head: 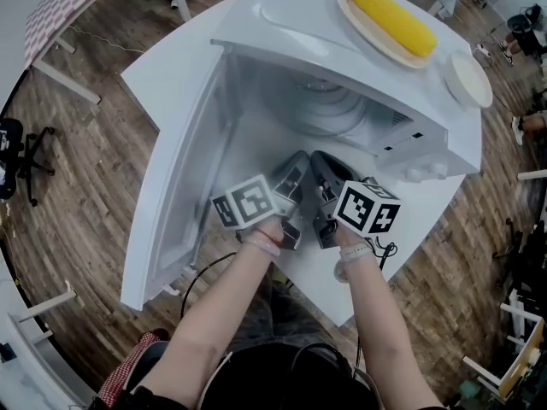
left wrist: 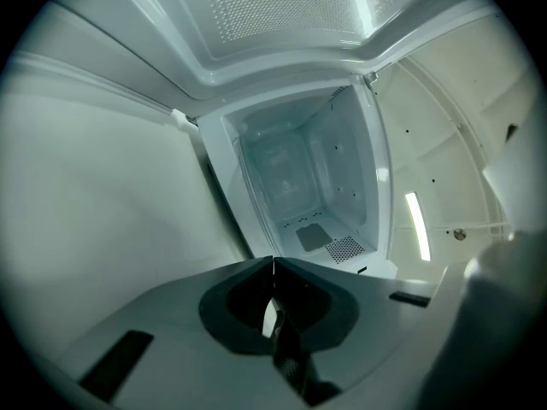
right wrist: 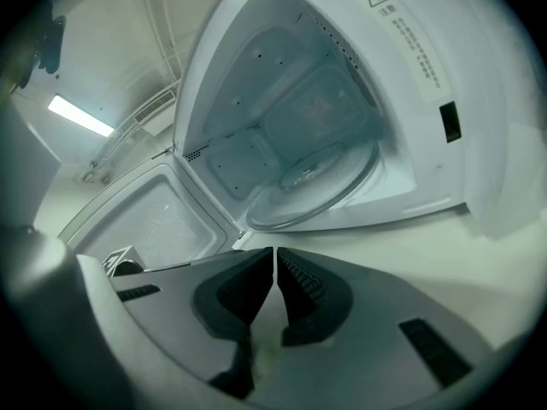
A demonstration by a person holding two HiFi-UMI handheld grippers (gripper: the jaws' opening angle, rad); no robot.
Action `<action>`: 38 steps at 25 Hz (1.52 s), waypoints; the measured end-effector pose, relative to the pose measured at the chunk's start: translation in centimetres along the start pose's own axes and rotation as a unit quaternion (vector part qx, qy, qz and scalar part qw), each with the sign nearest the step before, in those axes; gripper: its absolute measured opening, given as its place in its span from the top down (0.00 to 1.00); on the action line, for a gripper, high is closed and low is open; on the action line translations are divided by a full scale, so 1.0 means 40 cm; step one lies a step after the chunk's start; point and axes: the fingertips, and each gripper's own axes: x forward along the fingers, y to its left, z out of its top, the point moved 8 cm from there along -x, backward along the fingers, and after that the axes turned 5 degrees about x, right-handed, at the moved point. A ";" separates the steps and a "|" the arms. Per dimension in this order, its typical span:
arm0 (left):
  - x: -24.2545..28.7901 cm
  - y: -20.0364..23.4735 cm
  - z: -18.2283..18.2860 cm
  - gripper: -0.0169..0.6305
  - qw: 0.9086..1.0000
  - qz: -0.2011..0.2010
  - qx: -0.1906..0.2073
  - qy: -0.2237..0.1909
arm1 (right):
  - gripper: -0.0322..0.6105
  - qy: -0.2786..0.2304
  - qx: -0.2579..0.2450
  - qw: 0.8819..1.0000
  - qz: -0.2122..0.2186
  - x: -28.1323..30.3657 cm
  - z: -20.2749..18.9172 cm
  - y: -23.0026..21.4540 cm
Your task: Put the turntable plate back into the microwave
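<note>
The white microwave (head: 427, 148) stands with its door (head: 175, 186) swung open to the left. The clear glass turntable plate (head: 323, 105) lies inside the cavity on its floor, and in the right gripper view the plate (right wrist: 318, 184) reaches the front sill. My left gripper (head: 299, 159) and right gripper (head: 319, 157) hover side by side just in front of the opening, apart from the plate. The left gripper (left wrist: 273, 265) has its jaws closed together on nothing. The right gripper (right wrist: 275, 253) is likewise shut and empty.
On the microwave's top rest a plate with a yellow corn cob (head: 393, 15) and a small white dish (head: 468, 80). The microwave sits on a white table (head: 162, 71) whose near corner is below my hands. Chairs and table legs stand on the wooden floor around.
</note>
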 end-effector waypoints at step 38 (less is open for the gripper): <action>-0.213 -0.185 -0.180 0.95 0.971 -0.021 0.236 0.043 | 0.90 -0.059 -0.097 0.993 -0.009 -0.289 -0.179 0.117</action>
